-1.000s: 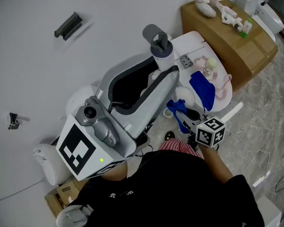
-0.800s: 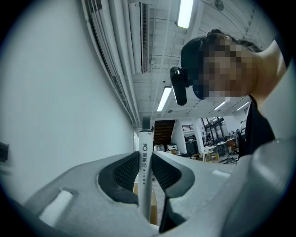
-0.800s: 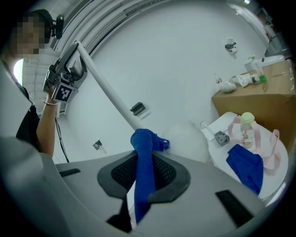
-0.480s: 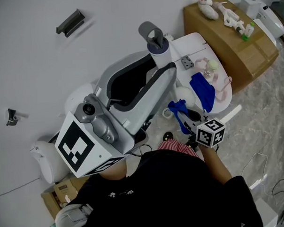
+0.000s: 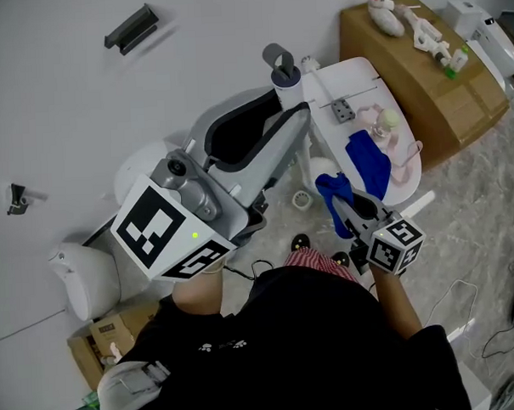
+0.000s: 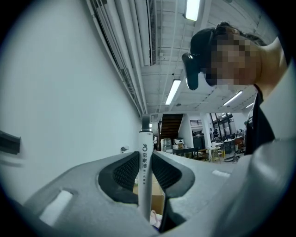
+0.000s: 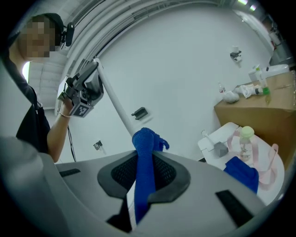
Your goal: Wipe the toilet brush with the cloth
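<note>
Left tool (image 6: pixel 145 159) clamps the toilet brush (image 6: pixel 145 147) by its handle, at 1 o'clock in head view: stiff, light, probably slippery. Right tool (image 7: pixel 144 163) pinches the limp blue cloth (image 7: pixel 143 141) at 3 o'clock; best wrapped round the shaft.

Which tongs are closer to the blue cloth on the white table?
Right. The right tongs, pinching a second cloth, sit near the loose cloth; the left tongs hold the brush handle farther off.

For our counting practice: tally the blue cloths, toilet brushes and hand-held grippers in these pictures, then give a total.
Blue cloths: 2 (held cloth, loose cloth)
Toilet brush: 1
Grippers: 2 (left gripper, right gripper)
Total: 5
</note>
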### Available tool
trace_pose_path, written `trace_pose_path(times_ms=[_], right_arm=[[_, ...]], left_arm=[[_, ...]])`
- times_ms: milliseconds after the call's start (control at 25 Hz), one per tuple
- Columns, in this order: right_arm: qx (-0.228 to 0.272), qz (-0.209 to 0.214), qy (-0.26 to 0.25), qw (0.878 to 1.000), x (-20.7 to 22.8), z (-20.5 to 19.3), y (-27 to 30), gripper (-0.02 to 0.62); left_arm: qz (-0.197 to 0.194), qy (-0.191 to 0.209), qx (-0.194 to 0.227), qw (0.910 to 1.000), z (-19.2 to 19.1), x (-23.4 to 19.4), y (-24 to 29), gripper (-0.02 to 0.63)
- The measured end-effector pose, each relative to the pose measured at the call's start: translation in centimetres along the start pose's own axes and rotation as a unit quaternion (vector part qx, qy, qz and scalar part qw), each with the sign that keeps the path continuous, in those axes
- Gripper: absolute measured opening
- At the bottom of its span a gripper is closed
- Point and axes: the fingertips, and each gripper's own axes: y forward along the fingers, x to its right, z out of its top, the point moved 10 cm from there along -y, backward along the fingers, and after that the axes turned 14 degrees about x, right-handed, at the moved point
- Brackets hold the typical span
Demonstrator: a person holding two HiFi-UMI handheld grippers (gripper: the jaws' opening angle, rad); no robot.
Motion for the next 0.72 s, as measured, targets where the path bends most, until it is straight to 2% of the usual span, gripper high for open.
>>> trace_pose_path(times_ms=[440,720], right_arm=[[0.044,0.025,-0.027,0.998,-1.0,4.1,0.7,0.063],[0.073,0.044,-0.042,0.996,-2.4,6.3,1.1,0.063]], left_arm=[[0.025,-0.007,-0.038,0.999,-3.5,-1.3,-1.5,0.091],[0.006,0.007,-0.05,0.9987,-5.5,-1.7,-2.9,0.091]])
